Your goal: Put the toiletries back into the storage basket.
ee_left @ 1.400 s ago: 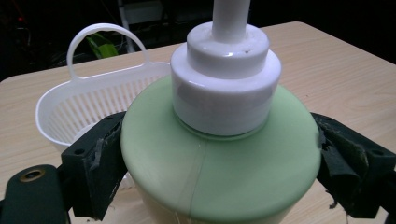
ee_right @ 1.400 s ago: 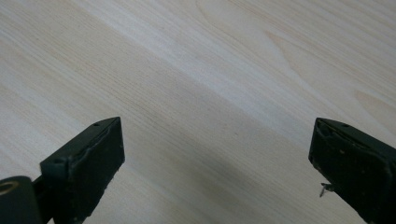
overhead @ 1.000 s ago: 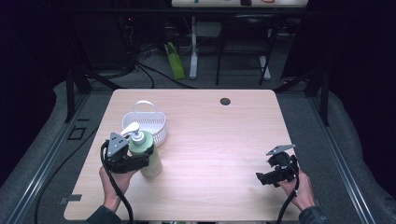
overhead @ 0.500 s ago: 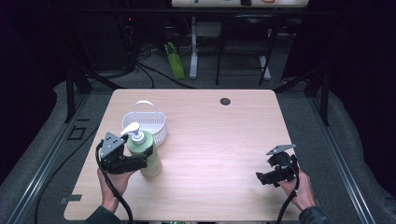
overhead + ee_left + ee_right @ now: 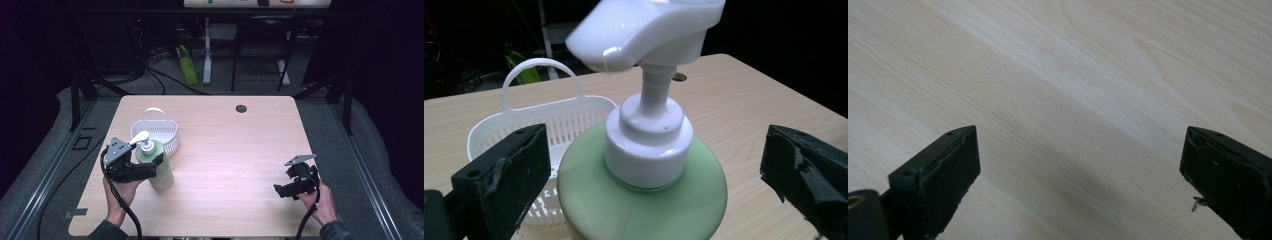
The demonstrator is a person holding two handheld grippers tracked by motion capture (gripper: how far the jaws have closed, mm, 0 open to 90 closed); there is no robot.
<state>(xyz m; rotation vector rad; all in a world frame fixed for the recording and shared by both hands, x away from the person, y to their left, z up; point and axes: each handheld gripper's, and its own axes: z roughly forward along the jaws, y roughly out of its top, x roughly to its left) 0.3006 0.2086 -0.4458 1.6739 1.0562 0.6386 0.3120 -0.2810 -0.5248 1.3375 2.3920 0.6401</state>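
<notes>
A pale green soap bottle (image 5: 160, 172) with a white pump head stands upright on the wooden table (image 5: 235, 150), just in front of a white plastic basket (image 5: 156, 131). My left gripper (image 5: 150, 167) is open with its jaws on either side of the bottle. In the left gripper view the bottle (image 5: 639, 200) fills the gap of the left gripper (image 5: 656, 180); the left jaw is near its shoulder and the right jaw stands clear. The basket (image 5: 549, 115) is behind it. My right gripper (image 5: 280, 190) is open near the table's front right, and nothing lies between the jaws of the right gripper (image 5: 1080, 175).
A dark round grommet (image 5: 241, 108) sits in the table's far edge. Bare wood stretches between the two grippers. Beyond the table are dark floor, cables and table legs.
My left gripper has shifted slightly left and toward the near edge. The bottle stands about where it was. The right gripper has barely moved.
</notes>
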